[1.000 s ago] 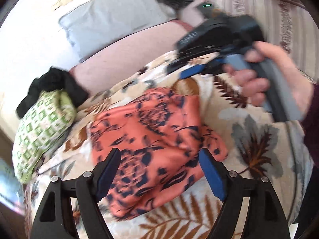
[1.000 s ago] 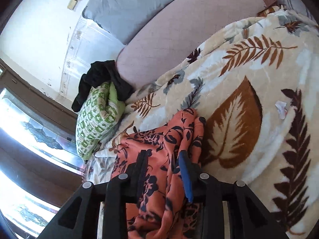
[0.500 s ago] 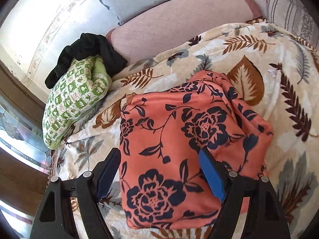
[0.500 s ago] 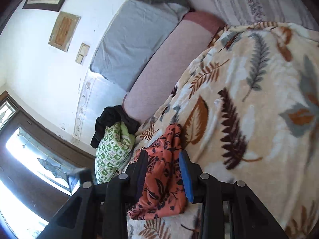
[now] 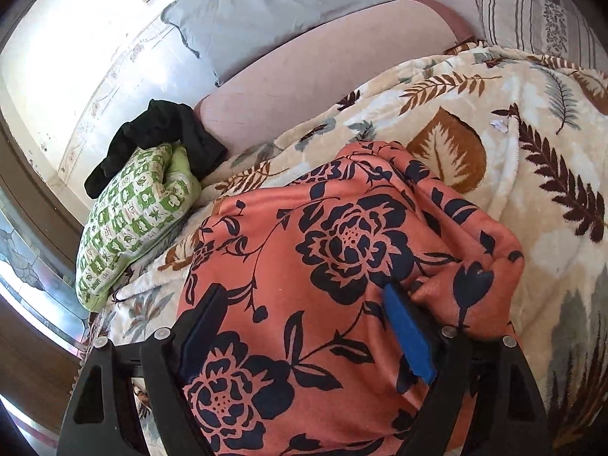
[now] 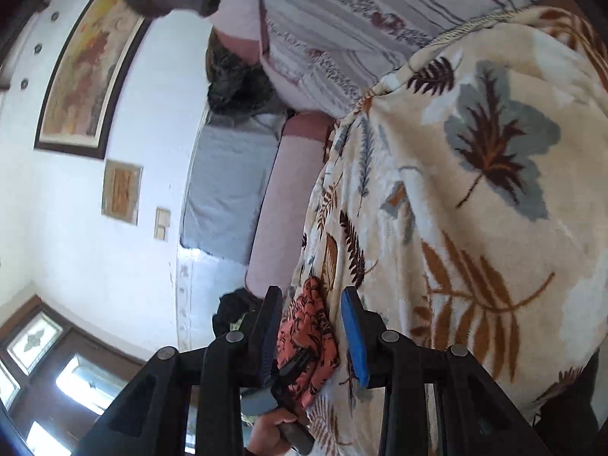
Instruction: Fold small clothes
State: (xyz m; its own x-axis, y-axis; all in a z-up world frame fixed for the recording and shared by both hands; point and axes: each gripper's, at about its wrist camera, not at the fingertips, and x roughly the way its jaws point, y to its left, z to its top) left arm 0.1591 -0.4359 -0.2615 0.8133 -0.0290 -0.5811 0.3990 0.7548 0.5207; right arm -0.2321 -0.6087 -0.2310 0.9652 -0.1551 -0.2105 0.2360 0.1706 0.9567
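An orange garment with dark blue flowers (image 5: 342, 266) lies folded in a thick bundle on the leaf-print blanket (image 5: 532, 159). My left gripper (image 5: 304, 326) is open and sits low over the garment, one finger on each side of its near part. In the right wrist view the garment (image 6: 307, 334) is small and far off, between the fingers in line of sight only. My right gripper (image 6: 313, 326) is open, empty and raised well away from the cloth. The left gripper's handle and the hand on it (image 6: 281, 418) show below.
A green patterned pillow (image 5: 133, 220) with a black cloth (image 5: 159, 133) on it lies at the bed's left edge. A pink bolster (image 5: 323, 68) and a grey pillow (image 5: 273, 11) lie at the head. A striped pillow (image 6: 361, 19) lies further right.
My right gripper has let go of the garment, opened wider and swung up and away. My left gripper has moved in closer over the garment, which now fills its view.
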